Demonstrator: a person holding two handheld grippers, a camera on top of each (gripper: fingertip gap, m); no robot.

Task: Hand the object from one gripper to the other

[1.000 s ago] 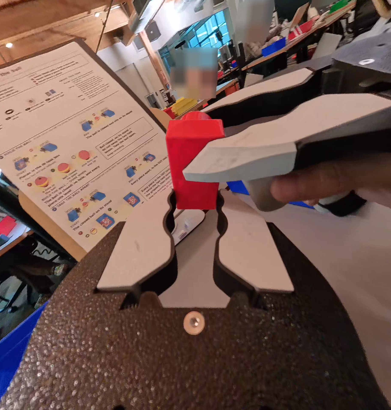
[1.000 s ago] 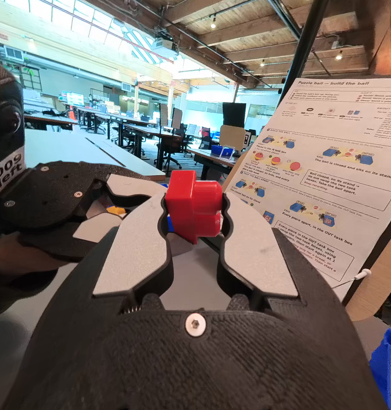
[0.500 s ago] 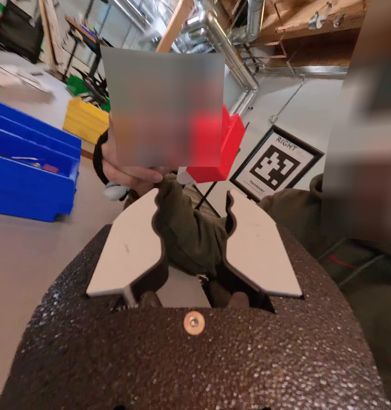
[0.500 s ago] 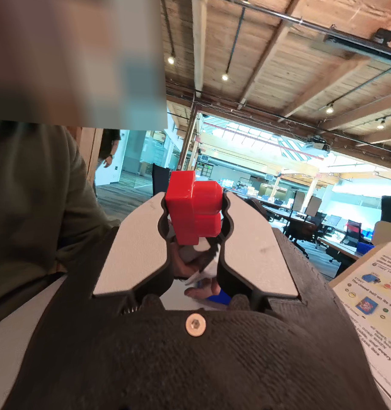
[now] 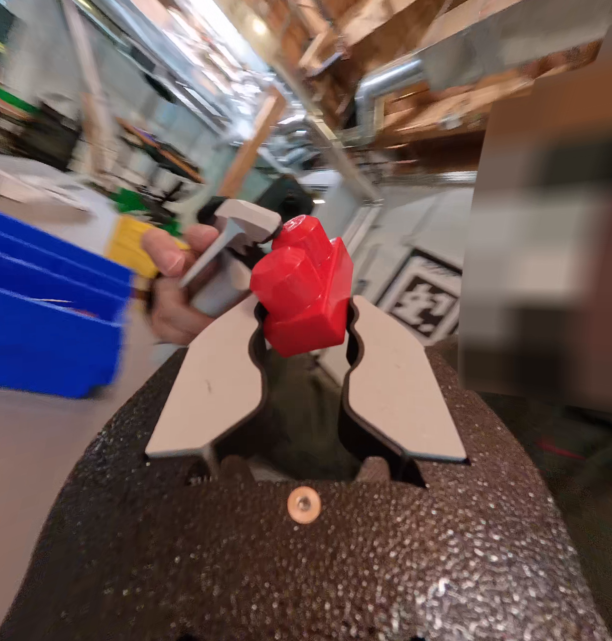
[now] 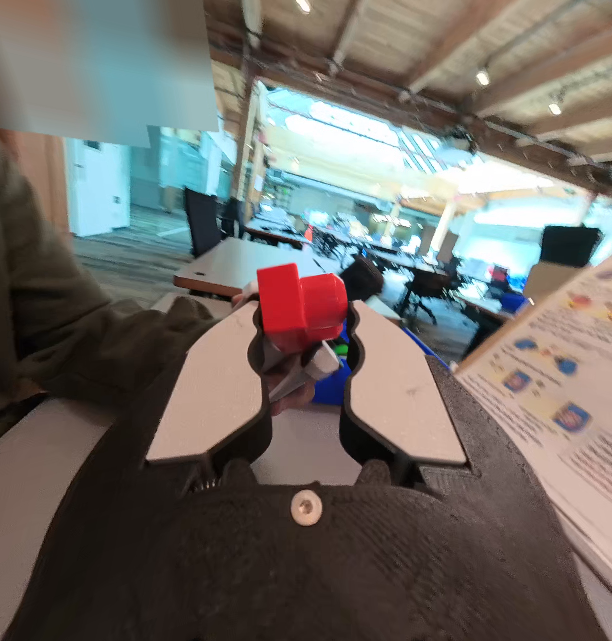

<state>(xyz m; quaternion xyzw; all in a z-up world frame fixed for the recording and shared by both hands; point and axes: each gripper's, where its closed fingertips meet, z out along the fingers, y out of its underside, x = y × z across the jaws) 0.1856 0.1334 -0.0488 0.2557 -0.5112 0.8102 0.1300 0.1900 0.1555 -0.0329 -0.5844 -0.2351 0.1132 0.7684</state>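
Observation:
A red plastic piece (image 5: 297,288), a block with a round stud, is held up in the air between both grippers. In the left wrist view my left gripper (image 5: 303,312) is shut on its lower block, and the right gripper's fingers (image 5: 242,216) press on the stud from the upper left. In the right wrist view my right gripper (image 6: 303,312) is shut on the red piece (image 6: 297,305). The left gripper's fingertips (image 6: 320,362) show just beneath the piece. Both views are motion-blurred behind the piece.
Blue bins (image 5: 47,312) and a yellow bin (image 5: 131,239) stand at the left on the grey table (image 6: 37,468). A printed instruction sheet (image 6: 558,364) leans at the right. A person's olive sleeve (image 6: 72,329) is close on the left, and a hand (image 5: 172,263) holds the right gripper.
One second ago both grippers held the piece. Half a second ago the left was open and apart. Now the left gripper has come back and closed on the piece.

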